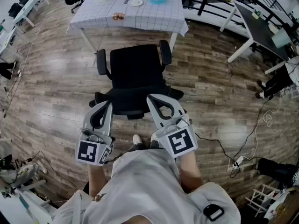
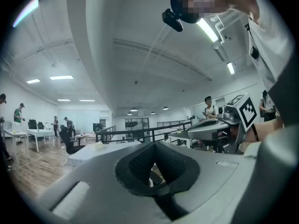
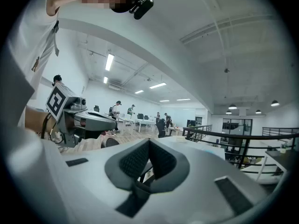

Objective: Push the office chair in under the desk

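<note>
Head view: one black office chair [image 1: 135, 76] stands pulled out on the wood floor, just short of the one cloth-covered desk [image 1: 154, 17], backrest toward us. The left gripper [image 1: 108, 105] and right gripper [image 1: 152, 99] hover at the backrest. The chair looks bulky but should roll easily, so push on that stiff top edge.

Left gripper view: jaws pressed together, nothing between them.

Right gripper view: same, closed and empty.

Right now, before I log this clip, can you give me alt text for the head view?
A black office chair with armrests stands on a wood-plank floor, short of a table draped in white grid-patterned cloth. A person's left tongs and right tongs, both shut, point at its backrest from behind.
</note>
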A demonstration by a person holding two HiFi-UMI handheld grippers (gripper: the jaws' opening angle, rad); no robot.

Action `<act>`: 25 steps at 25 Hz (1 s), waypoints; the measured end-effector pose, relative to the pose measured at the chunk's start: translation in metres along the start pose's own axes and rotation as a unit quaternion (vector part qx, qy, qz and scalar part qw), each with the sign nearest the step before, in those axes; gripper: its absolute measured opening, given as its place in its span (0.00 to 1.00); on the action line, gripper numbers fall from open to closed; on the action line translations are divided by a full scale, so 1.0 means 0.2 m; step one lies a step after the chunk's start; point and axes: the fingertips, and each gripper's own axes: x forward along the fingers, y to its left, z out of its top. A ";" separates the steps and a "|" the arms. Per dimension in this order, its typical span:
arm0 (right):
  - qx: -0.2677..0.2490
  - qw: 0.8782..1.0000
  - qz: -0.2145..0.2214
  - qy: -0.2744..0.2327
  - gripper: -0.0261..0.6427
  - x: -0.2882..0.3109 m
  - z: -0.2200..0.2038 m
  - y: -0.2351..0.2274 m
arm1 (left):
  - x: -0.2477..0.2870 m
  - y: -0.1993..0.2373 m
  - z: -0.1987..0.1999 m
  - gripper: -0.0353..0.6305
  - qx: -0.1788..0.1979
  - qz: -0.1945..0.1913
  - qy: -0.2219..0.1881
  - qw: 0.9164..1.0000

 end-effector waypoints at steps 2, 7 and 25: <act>0.001 1.000 0.001 0.001 0.04 0.01 0.00 0.00 | 0.01 0.01 0.00 0.06 -0.001 0.000 0.000 1.000; 0.001 1.000 -0.004 0.003 0.04 0.00 0.00 0.00 | 0.00 0.01 0.00 0.06 0.000 -0.001 -0.001 1.000; -0.034 0.999 0.006 0.004 0.05 -0.03 0.00 0.00 | -0.02 -0.02 -0.01 0.06 0.081 -0.022 0.026 0.996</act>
